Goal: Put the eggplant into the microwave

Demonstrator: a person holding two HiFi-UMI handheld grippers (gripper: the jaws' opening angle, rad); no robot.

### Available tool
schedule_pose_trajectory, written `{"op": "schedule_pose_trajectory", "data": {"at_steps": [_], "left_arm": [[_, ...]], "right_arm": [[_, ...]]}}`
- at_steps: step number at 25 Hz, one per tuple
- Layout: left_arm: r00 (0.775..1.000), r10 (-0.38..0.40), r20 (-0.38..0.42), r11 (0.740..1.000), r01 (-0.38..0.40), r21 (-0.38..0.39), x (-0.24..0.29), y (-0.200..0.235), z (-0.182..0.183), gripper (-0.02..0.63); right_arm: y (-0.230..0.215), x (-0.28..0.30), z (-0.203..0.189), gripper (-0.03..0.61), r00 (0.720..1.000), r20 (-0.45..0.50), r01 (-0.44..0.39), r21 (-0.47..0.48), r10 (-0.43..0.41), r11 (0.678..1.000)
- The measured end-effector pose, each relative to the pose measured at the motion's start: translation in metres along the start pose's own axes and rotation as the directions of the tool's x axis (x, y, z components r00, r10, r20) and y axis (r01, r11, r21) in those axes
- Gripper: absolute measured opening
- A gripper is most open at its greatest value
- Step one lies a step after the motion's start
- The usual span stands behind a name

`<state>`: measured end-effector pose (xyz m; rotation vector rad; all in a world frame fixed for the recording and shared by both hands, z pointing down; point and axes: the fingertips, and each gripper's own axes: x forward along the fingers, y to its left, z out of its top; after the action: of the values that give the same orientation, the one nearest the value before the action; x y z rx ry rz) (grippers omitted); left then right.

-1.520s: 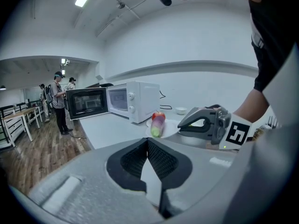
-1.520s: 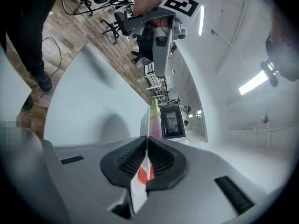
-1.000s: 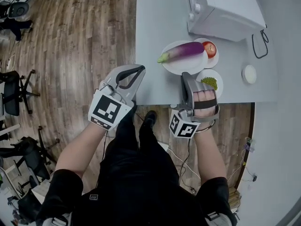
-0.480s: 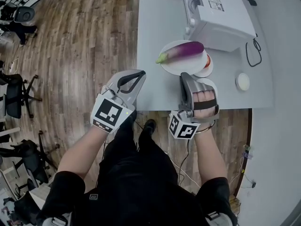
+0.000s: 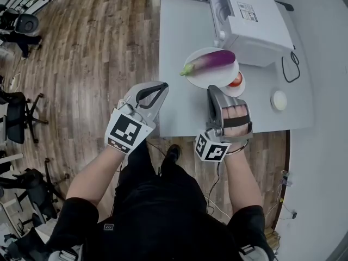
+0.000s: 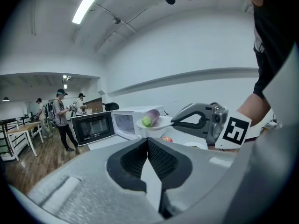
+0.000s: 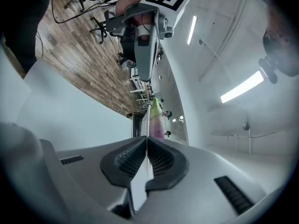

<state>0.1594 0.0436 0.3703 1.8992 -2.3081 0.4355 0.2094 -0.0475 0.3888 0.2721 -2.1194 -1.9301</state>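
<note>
Since a second ago the large white round plate [image 5: 197, 76] has slid over more of the small white saucer [image 5: 241, 86] with the red tomato [image 5: 236, 80], and the saucer of green food that lay beside the right hand no longer shows. The right gripper [image 5: 213, 89] has its jaws closed narrowly on the plate's near rim; its own view shows the thin white rim pinched between the ribbed pads. The long purple eggplant with a green stem end [image 5: 211, 60] lies across that plate, stem pointing to the table's left edge. In the left gripper view the plate sits raised above the tomato rather than flat on the top.

The left gripper [image 5: 162, 86] hovers at the near left corner of the pale grey table [image 5: 179, 31], off to the left of the plate, its jaws pressed together with nothing between them.

The white box-shaped microwave [image 5: 255, 20] stands at the table's far right, just beyond the plate, and its black-framed glass door [image 6: 91, 127] is swung open to the left. A small white round disc [image 5: 278, 100] lies near the right edge, with a looped black cable [image 5: 291, 68] behind it. Brown wood-plank floor [image 5: 92, 53] spreads to the left of the table.
</note>
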Motion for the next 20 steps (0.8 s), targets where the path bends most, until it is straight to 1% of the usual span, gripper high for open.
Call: {"op": "schedule_pose_trajectory", "data": {"at_steps": [5, 10, 20], "left_arm": [[1.0, -0.022, 0.022, 0.999, 0.021, 0.035, 0.003, 0.03, 0.014, 0.009], [0.997, -0.065, 0.029, 0.997, 0.063, 0.048, 0.008, 0.06, 0.02, 0.009], [0.987, -0.148, 0.061, 0.986, 0.142, 0.085, 0.023, 0.136, 0.032, 0.009]], "right_arm": [[-0.009, 0.024, 0.009, 0.023, 0.999, -0.033, 0.014, 0.007, -0.014, 1.0], [-0.019, 0.052, 0.018, 0.023, 0.997, -0.075, 0.024, 0.013, -0.023, 1.0], [-0.04, 0.118, 0.043, 0.023, 0.985, -0.167, 0.049, 0.012, -0.047, 0.999]]}}
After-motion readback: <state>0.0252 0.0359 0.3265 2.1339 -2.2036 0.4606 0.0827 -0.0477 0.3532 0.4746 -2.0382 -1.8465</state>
